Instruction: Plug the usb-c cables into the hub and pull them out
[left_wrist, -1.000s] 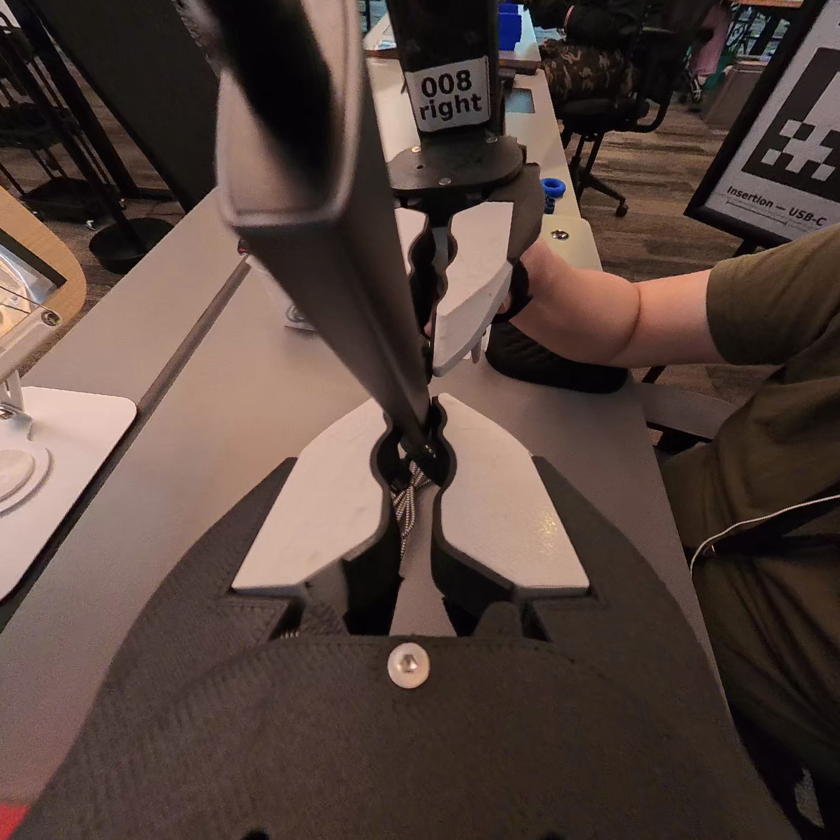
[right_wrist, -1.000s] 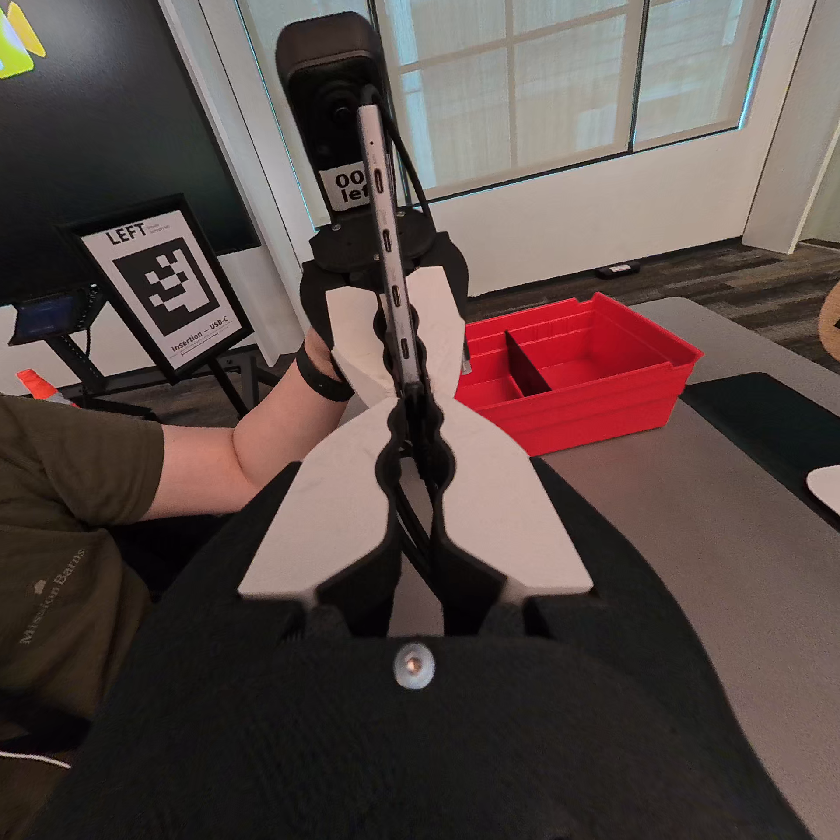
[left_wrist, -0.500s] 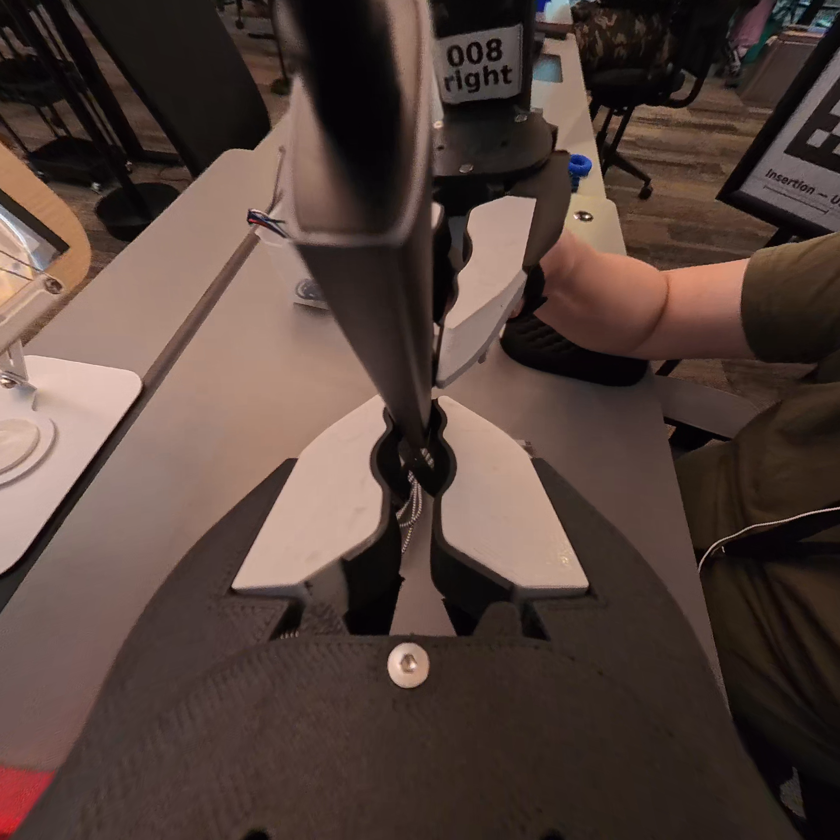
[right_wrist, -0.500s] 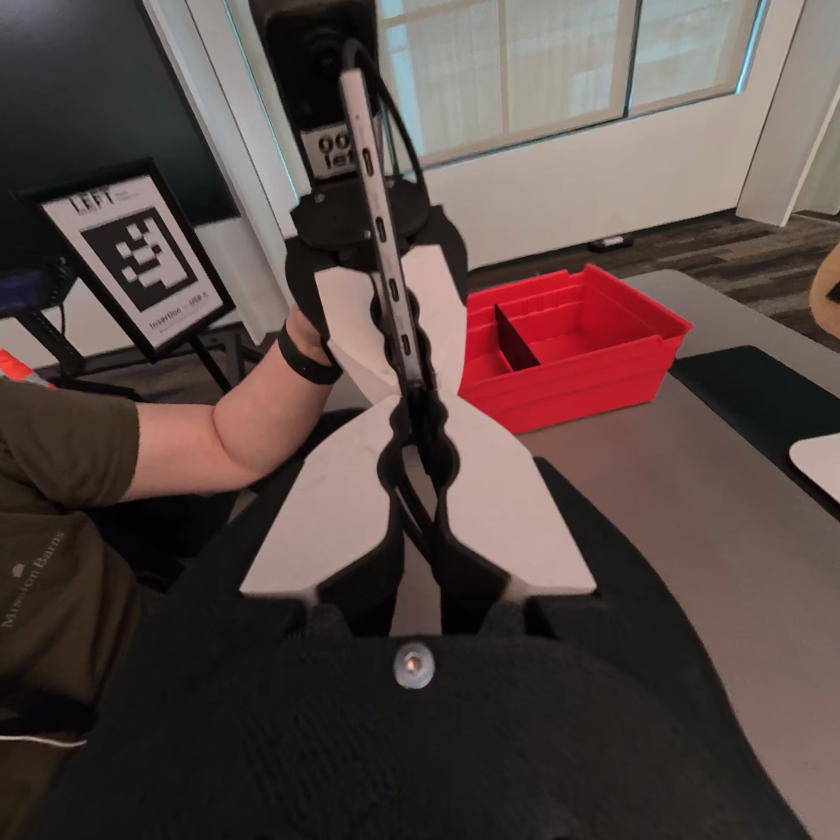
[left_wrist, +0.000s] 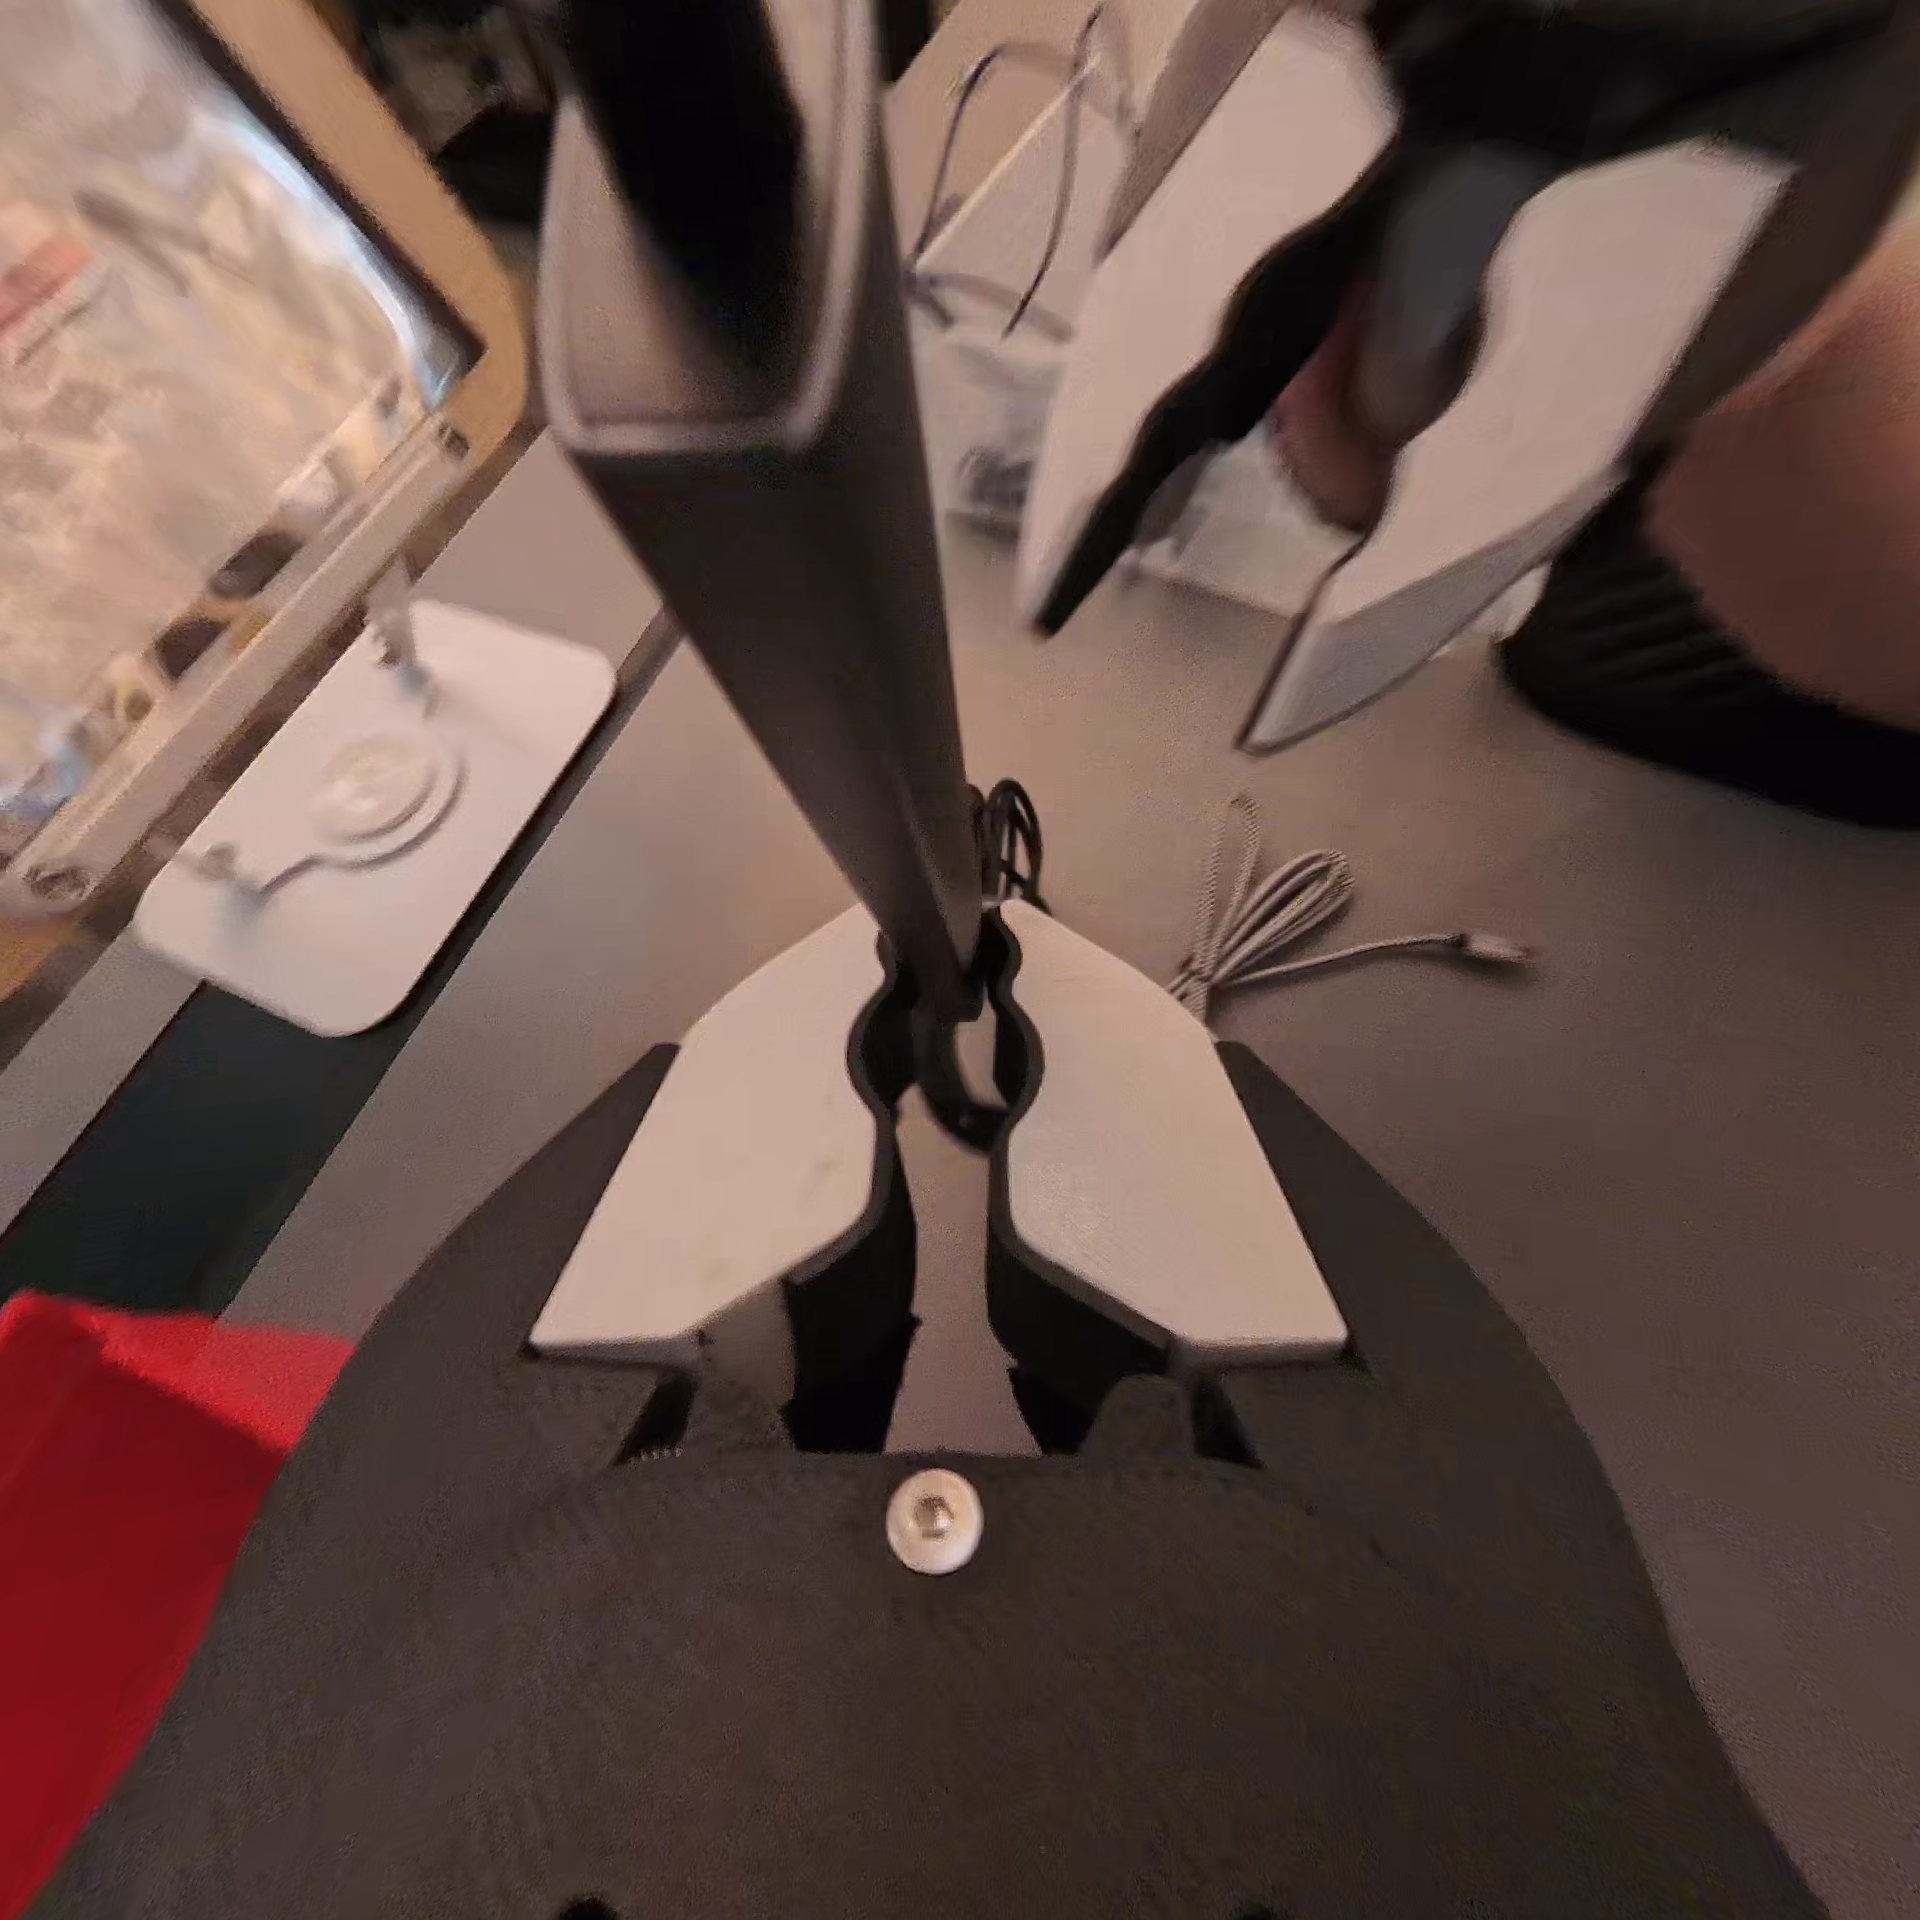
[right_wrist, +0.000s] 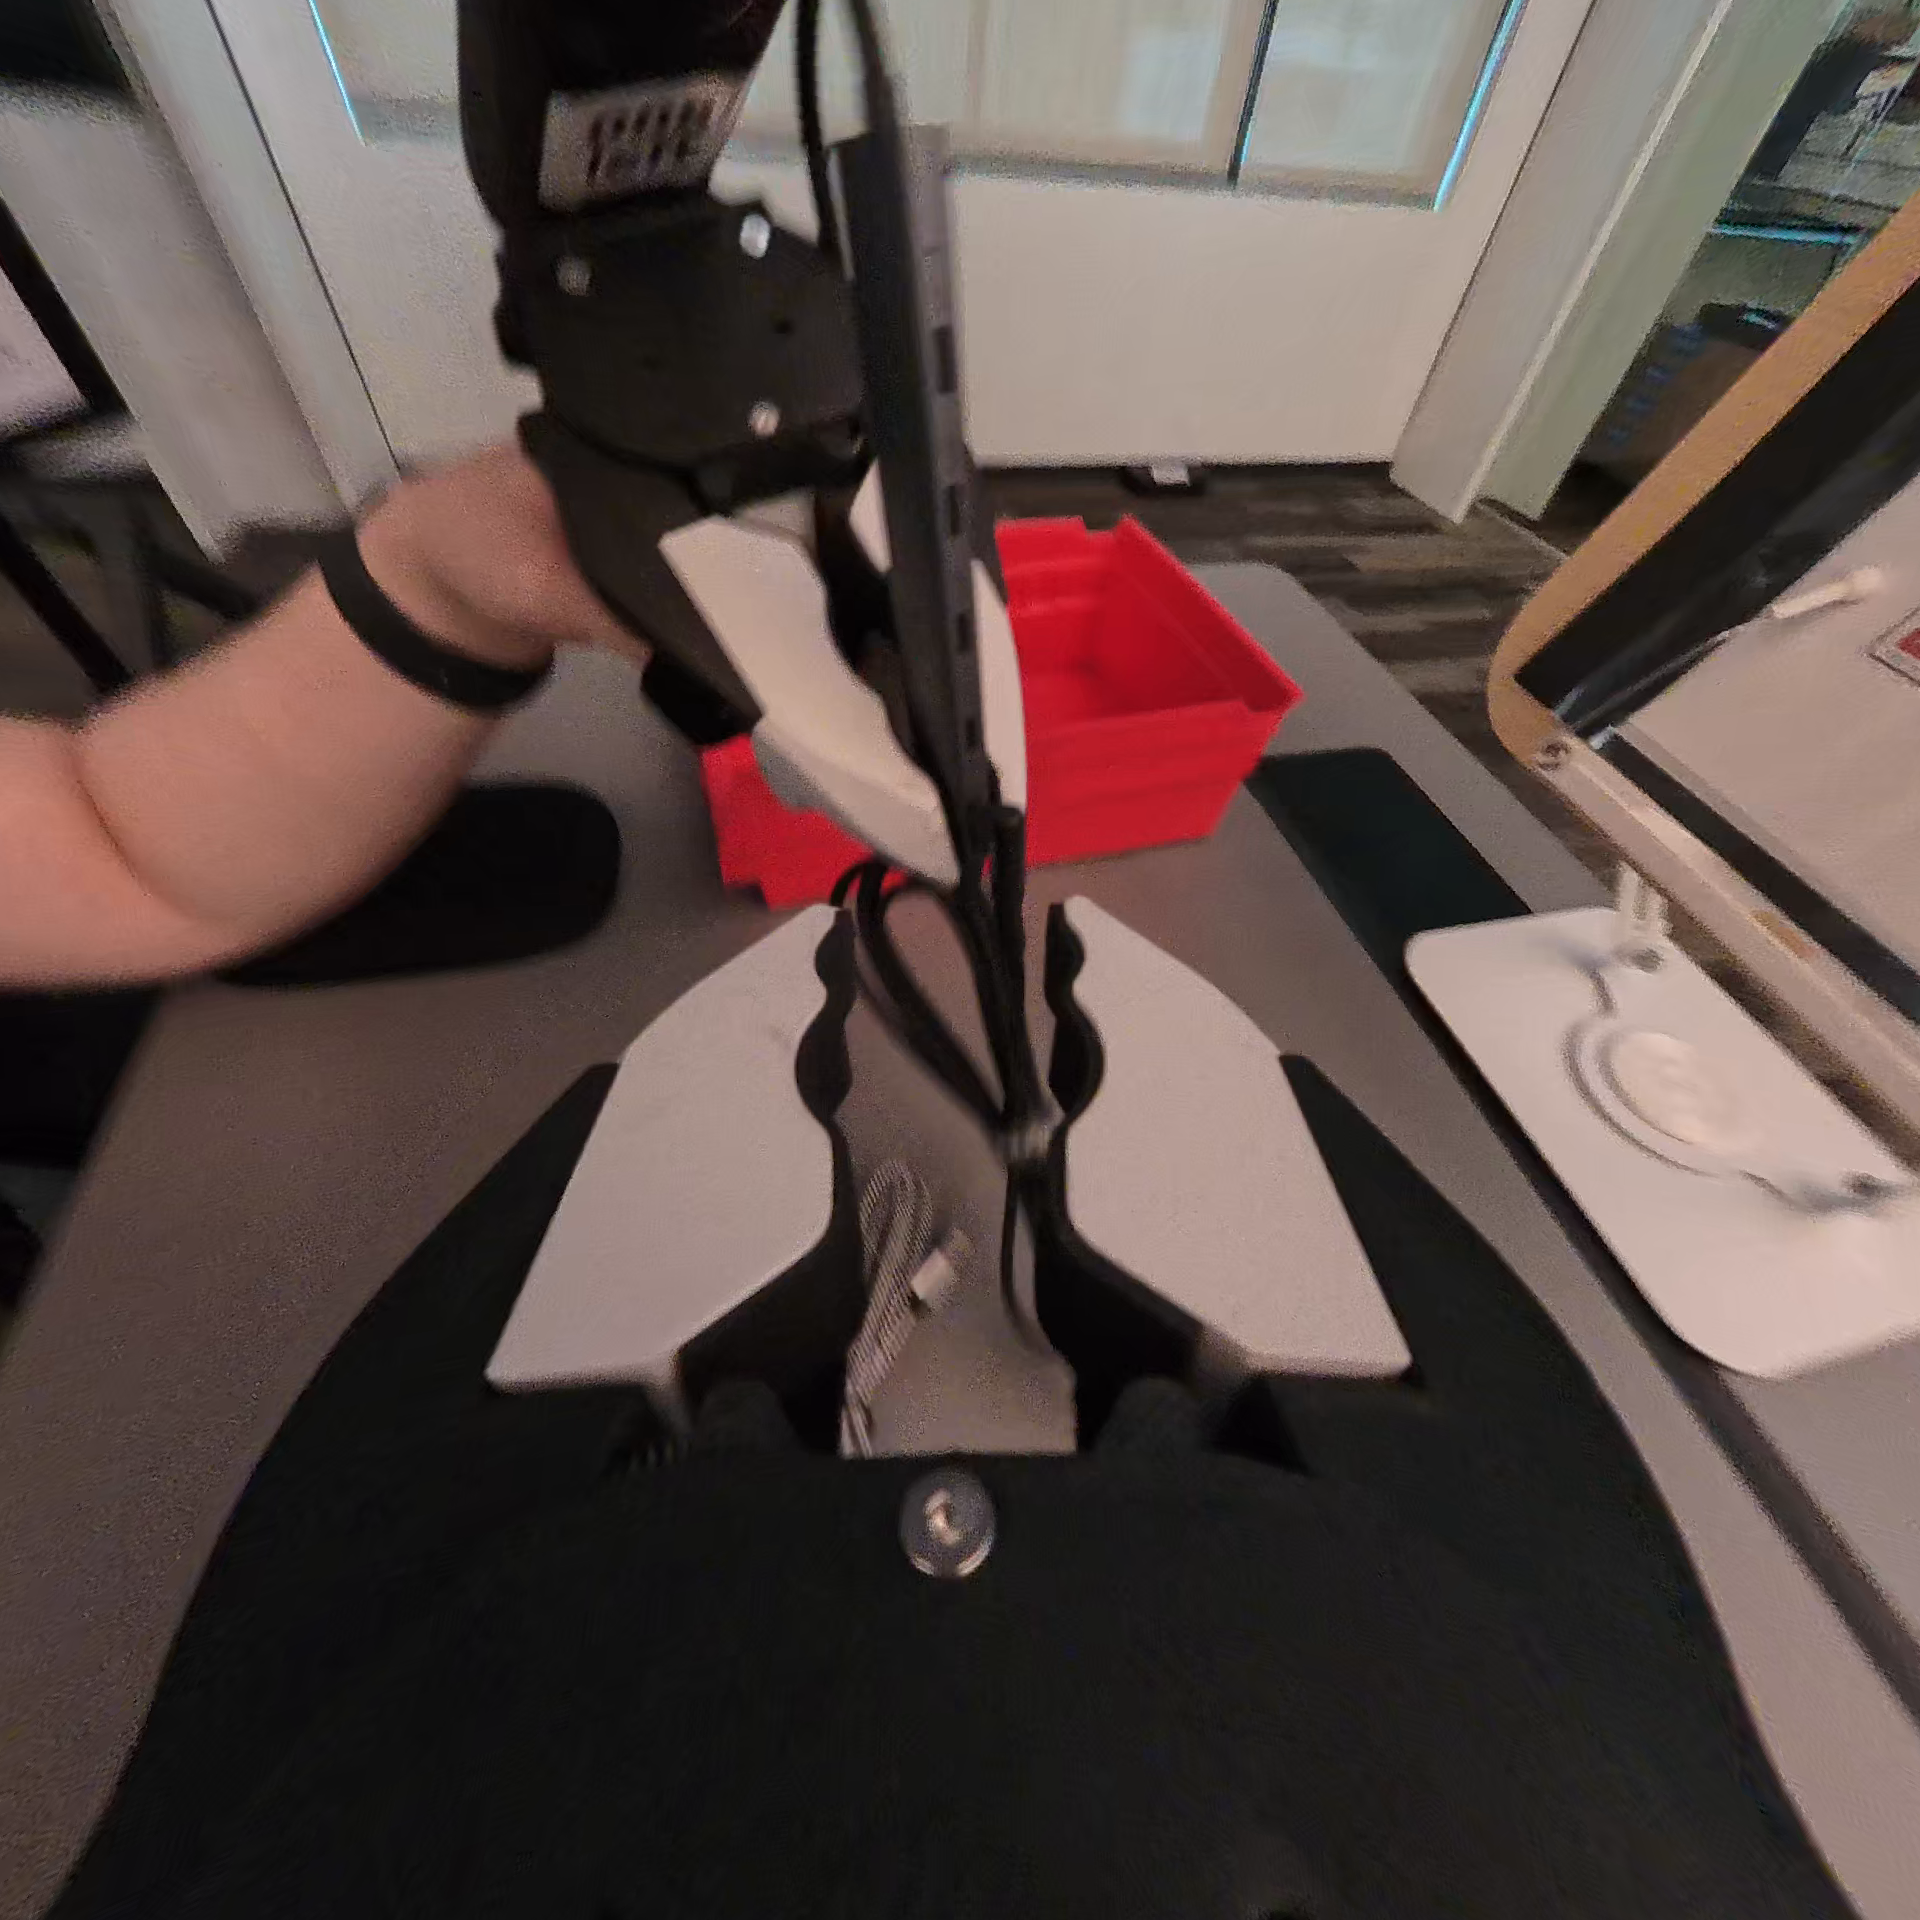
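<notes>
- Left gripper (left_wrist: 940, 961) clamped on the lower end of the hub (left_wrist: 774, 582), a long dark slab held upright above the table (left_wrist: 1558, 1195).
- Right gripper (right_wrist: 951, 935) stands apart, holding nothing; black cable (right_wrist: 992, 997) hangs down from the hub between its fingers, seemingly without being pinched.
- Grey braided usb-c cable (left_wrist: 1262, 909) lies loose on the table, coiled, plug end pointing toward the right edge; it also shows beneath the right gripper.
- Judged step: between cables, with a row of ports (right_wrist: 951, 499) along the hub's narrow side looking free. The next move likely calls for the right gripper to drop to the braided cable, take it near the plug, and line it up with a port.
- Red bin (right_wrist: 1132, 707) sits toward the far edge, behind the left gripper.
- Hard to read: both views are motion-blurred; the hub's top is cut off; where the black cable joins the hub is unclear.
</notes>
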